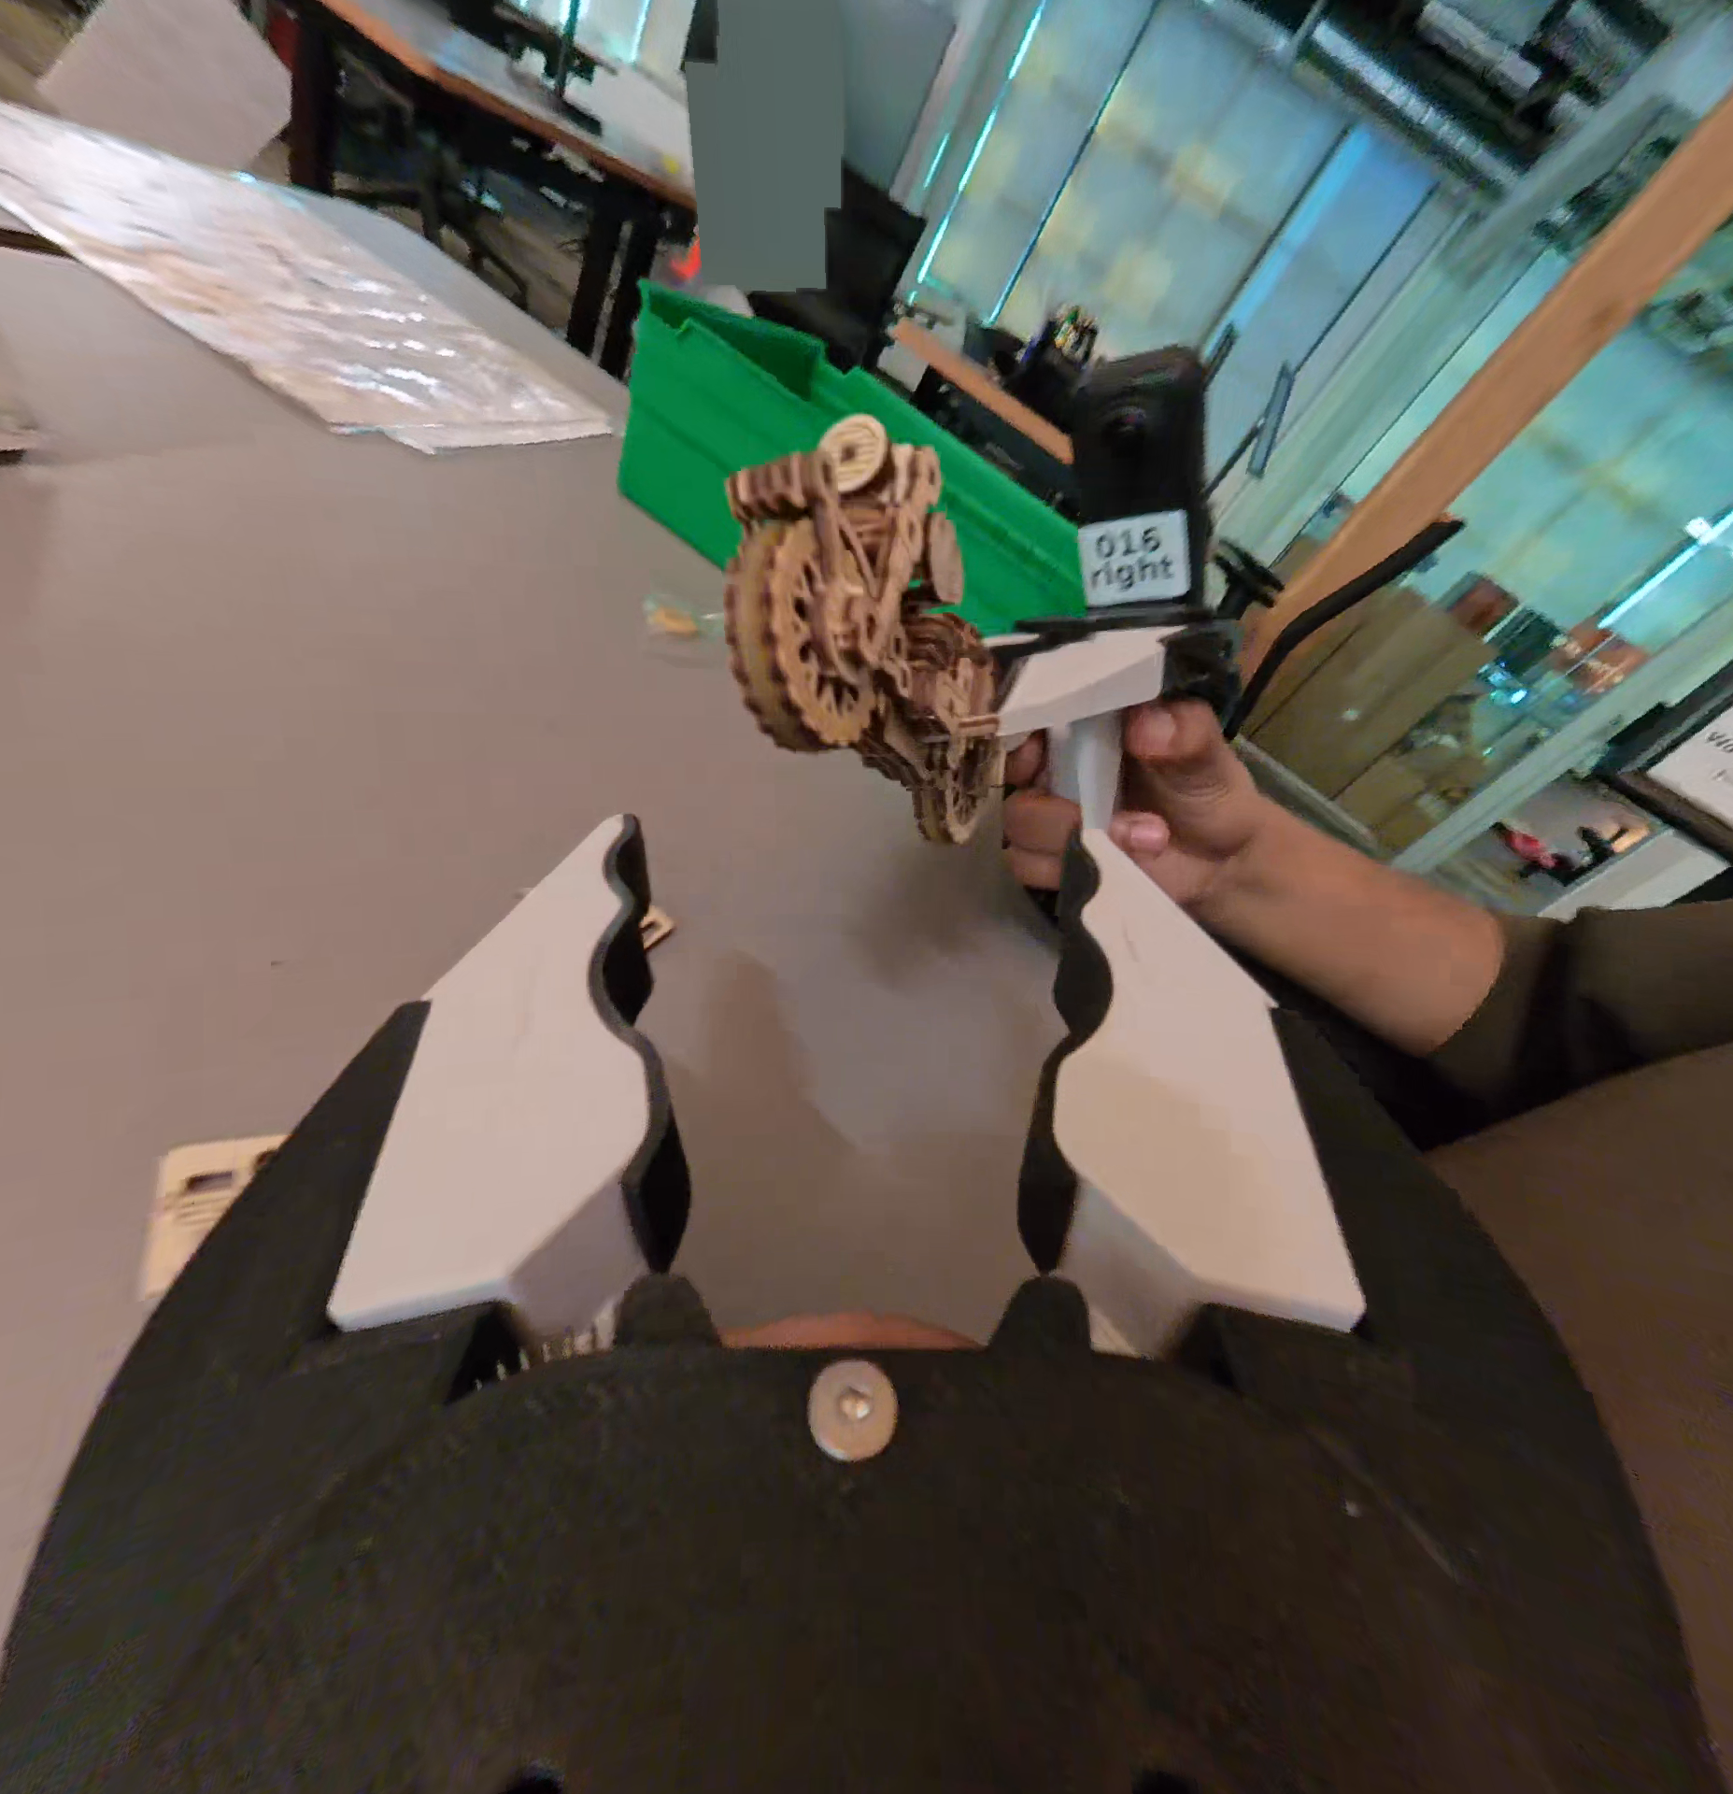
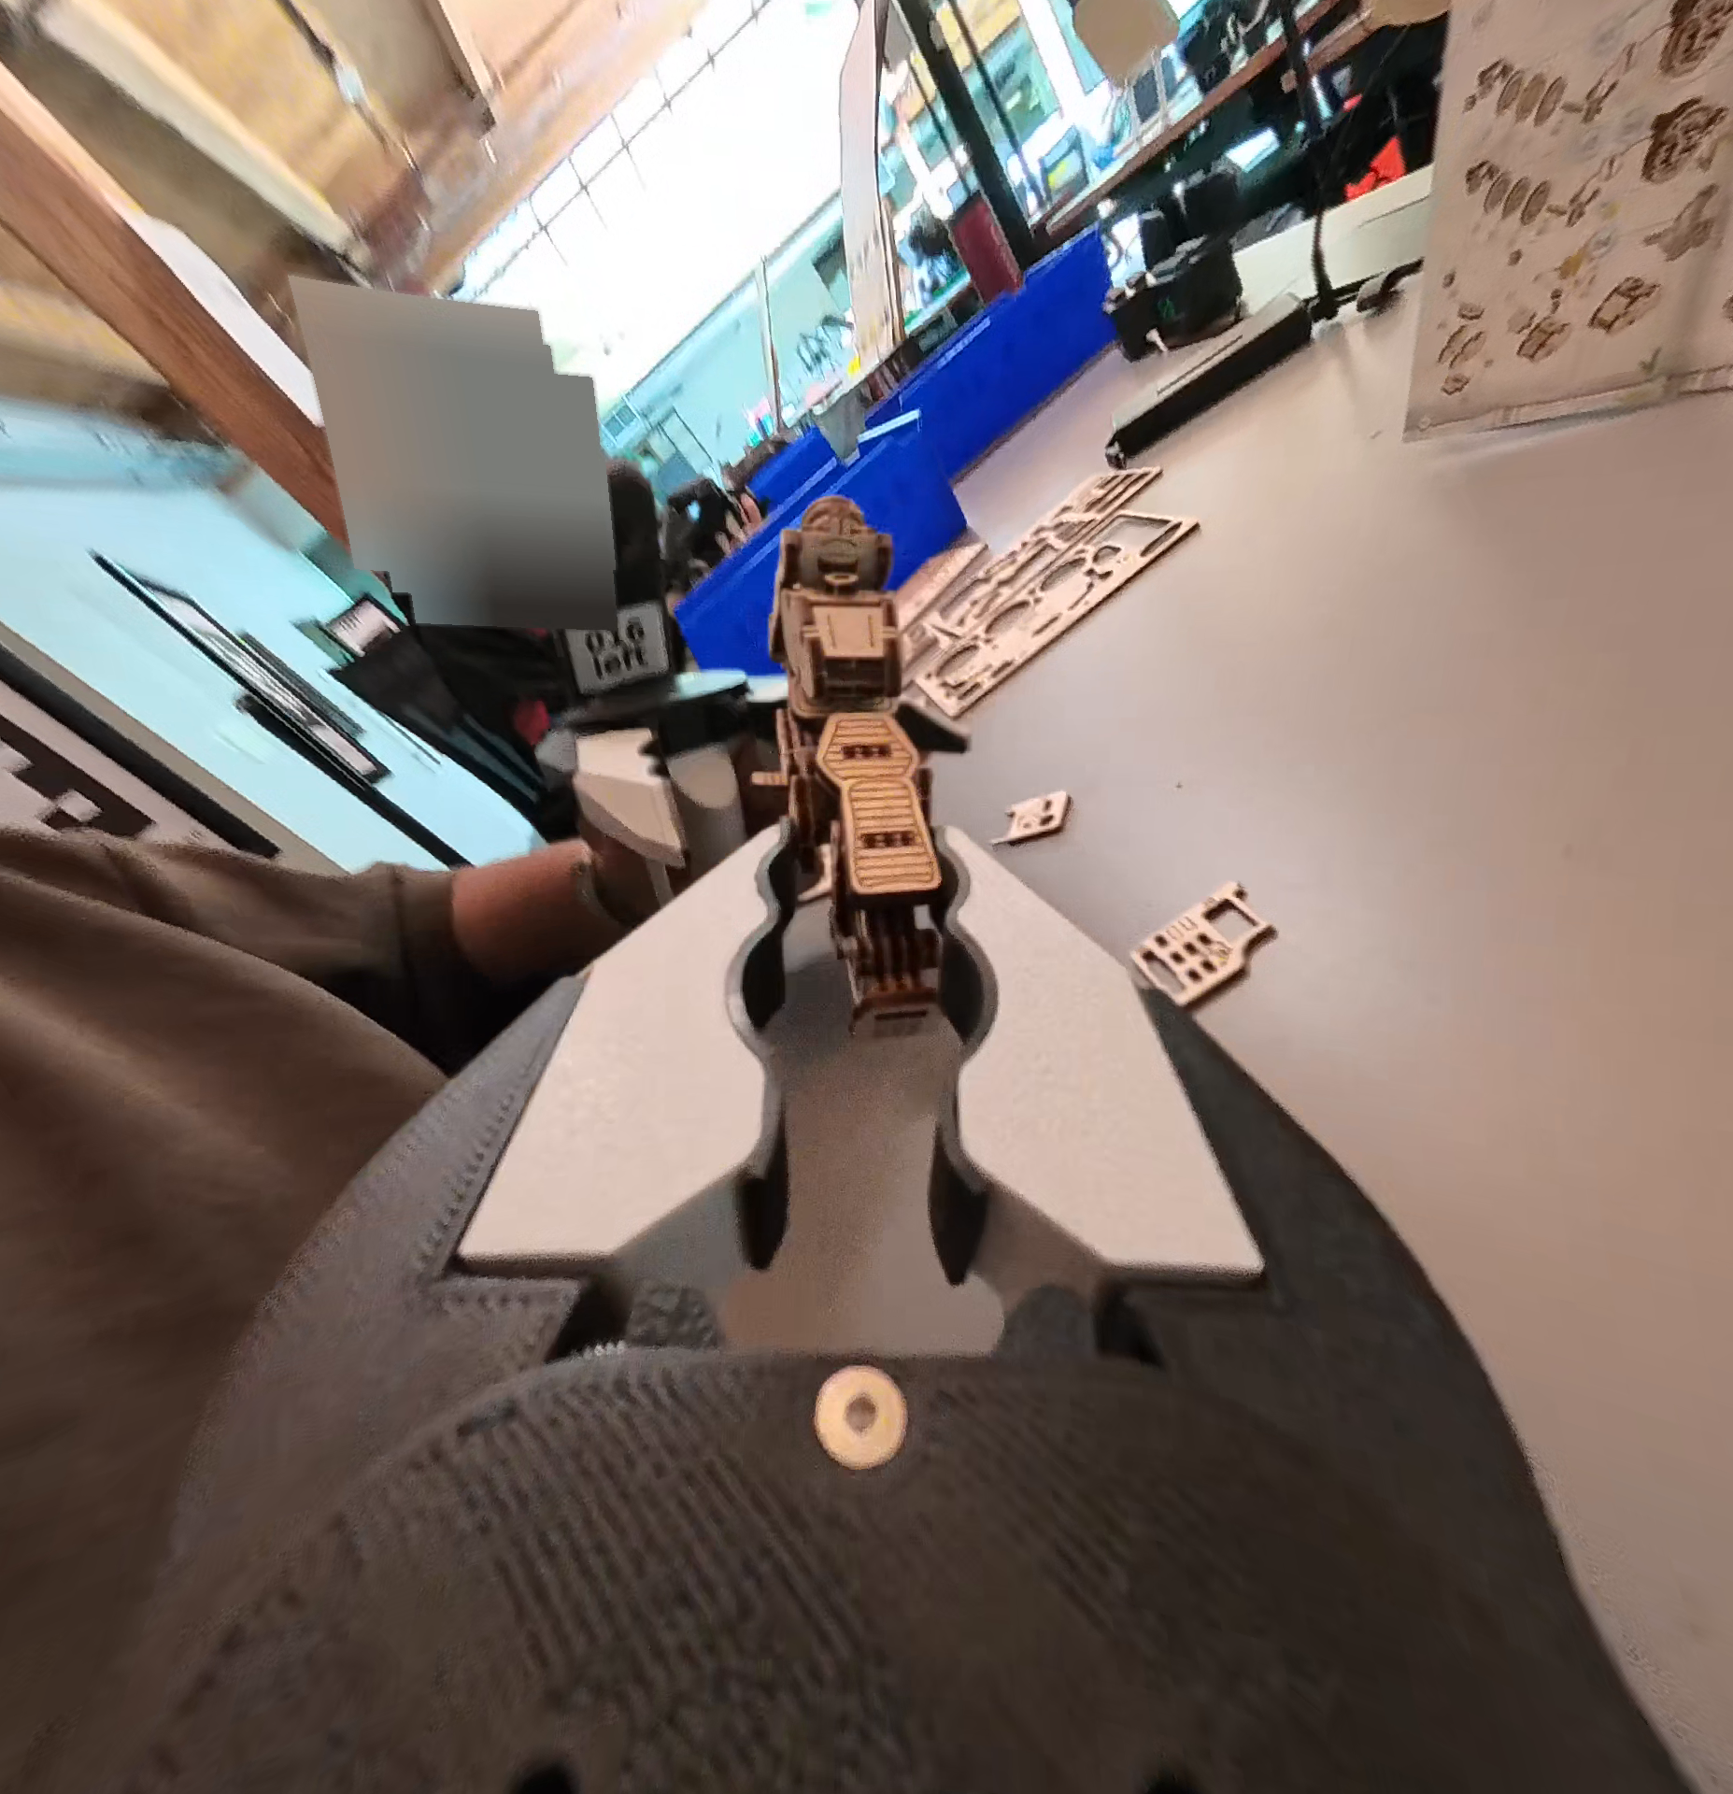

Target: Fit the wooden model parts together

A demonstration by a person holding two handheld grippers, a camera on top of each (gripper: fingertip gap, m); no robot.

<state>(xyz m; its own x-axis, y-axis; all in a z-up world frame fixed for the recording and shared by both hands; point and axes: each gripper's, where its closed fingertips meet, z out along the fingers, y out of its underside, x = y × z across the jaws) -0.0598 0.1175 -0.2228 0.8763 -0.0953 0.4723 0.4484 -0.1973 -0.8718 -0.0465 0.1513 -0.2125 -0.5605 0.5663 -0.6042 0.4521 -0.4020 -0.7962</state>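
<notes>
A wooden motorcycle model [image 1: 843, 621] is held in the air above the grey table. My right gripper [image 2: 867, 874] is shut on its rear end, and the seat and tank [image 2: 848, 660] point away from the camera. In the left wrist view the right gripper [image 1: 998, 680] comes in from the right, held by a hand. My left gripper [image 1: 852, 854] is open and empty, just below and in front of the model. It also shows in the right wrist view [image 2: 639, 796], to the left of the model. A small wooden part [image 1: 653, 927] lies by its left fingertip.
Two loose wooden parts [image 2: 1037, 815] [image 2: 1202, 946] and a punched-out wooden sheet [image 2: 1047, 582] lie on the table [image 2: 1425, 777]. An instruction sheet [image 1: 260, 282] lies far left. A green bin [image 1: 794, 417] stands behind the model, and blue bins [image 2: 901, 466] stand at the table's edge. Spacing between my two grippers at the tips: around 5 cm.
</notes>
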